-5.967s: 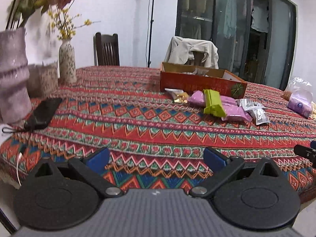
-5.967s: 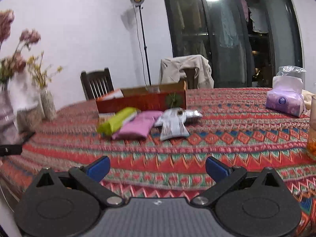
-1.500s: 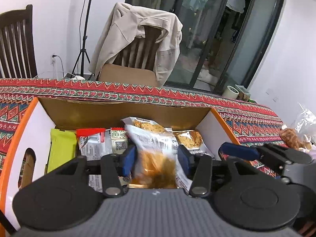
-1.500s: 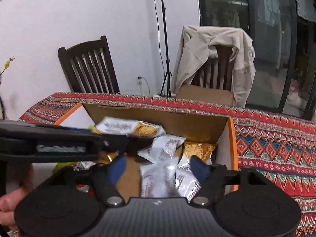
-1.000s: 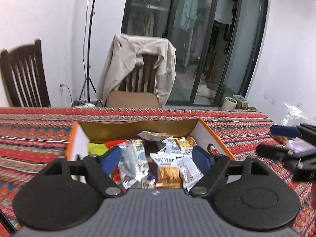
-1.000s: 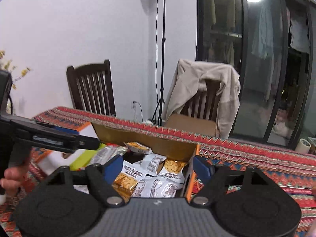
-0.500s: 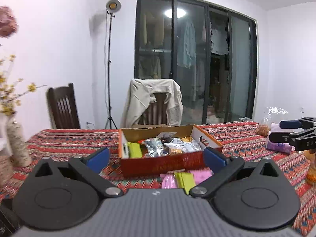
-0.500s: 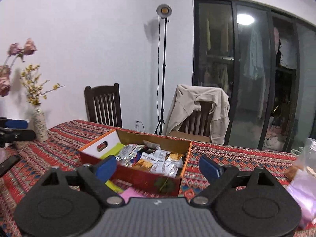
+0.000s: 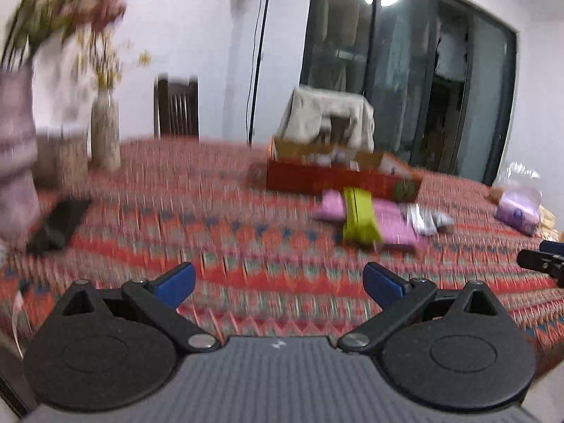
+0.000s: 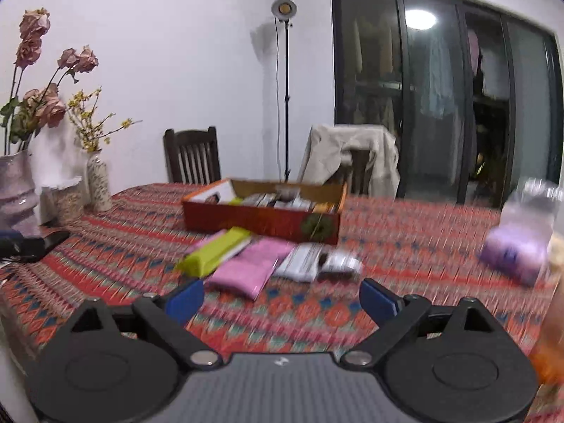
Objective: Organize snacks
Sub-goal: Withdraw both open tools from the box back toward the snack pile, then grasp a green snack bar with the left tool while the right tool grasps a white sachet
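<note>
I counted one red cardboard box (image 10: pixel 261 216) on the patterned tablecloth (image 10: pixel 387 232), with several snack packets inside it, too blurred for me to number. Just in front of the box lay four loose packets: one lime-green packet (image 10: pixel 215 251) resting partly on one pink packet (image 10: pixel 252 268), and beside that two silver packets (image 10: pixel 319 261) touching each other. From my left wrist camera I made out the same box (image 9: pixel 338 176), the green packet (image 9: pixel 359 218) lying across pink wrapping (image 9: pixel 391 225), and the silver ones (image 9: pixel 424 216), all smeared by motion. My left gripper (image 9: pixel 278 280) had its jaws spread wide with nothing between them, low over the cloth and well apart from the snacks. My right gripper (image 10: pixel 280 298) was likewise spread wide and empty, near the pink packet but not touching it. Further out I saw two vases (image 10: pixel 98 185) with flowers at the left, one dark phone-like slab (image 9: pixel 58 225), one purple tissue pack (image 10: pixel 516 252) at the right, two chairs, one of them draped with a beige jacket (image 10: pixel 352 155), and one lamp stand (image 10: pixel 286 88).
</note>
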Demonstrator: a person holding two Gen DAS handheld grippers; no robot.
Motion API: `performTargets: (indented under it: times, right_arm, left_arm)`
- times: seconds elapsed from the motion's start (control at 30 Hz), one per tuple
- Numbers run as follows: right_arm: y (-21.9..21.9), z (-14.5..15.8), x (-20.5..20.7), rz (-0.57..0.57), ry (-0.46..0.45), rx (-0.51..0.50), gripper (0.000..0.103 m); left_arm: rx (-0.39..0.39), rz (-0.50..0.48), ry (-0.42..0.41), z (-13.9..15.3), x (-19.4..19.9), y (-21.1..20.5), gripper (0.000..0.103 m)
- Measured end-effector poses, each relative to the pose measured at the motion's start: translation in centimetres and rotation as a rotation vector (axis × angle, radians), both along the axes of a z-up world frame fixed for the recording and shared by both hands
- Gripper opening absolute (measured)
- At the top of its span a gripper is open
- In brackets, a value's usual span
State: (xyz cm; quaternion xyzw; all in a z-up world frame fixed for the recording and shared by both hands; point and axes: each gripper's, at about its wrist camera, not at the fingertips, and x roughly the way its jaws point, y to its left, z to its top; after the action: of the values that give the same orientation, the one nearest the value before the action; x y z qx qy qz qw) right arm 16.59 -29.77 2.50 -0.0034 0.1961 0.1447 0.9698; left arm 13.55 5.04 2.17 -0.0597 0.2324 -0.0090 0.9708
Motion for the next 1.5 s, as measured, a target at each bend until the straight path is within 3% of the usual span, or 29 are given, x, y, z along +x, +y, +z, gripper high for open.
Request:
performTargets:
  times: [0.3,0.73,1.03,1.33,1.4,1.5]
  right_arm:
    - [1.8,-4.7,-1.9,-0.019,0.075,-0.058,0.095]
    - [1.6,-5.5,-0.3,-0.032,0.101,-0.048,0.095]
    - [0.1,-6.0,3.0,-0.072,0.115,-0.032,0.095]
    - [-0.8,-5.4,8.9,-0.090,0.115,-0.060,0.093]
    - [-0.7,-4.7,10.4,-0.079,0.096,-0.068,0.093]
    - [-0.1,-3.7,12.6,-0.060,0.069,-0.101,0.092]
  left_arm:
    - [0.007,0.018,0.041,-1.7,-0.9,0.6,0.103]
    - [0.031,-0.027,0.073,-2.2,1.7,-1.3,0.103]
    - [0.026,-0.095,0.086,-2.2,7.1,-3.9,0.103]
    - [0.039,-0.184,0.062,-1.8,15.1,-7.3,0.103]
    - [0.031,-0.211,0.059,-1.5,17.2,-8.0,0.098]
    - [0.033,-0.245,0.065,-1.5,20.1,-9.1,0.077]
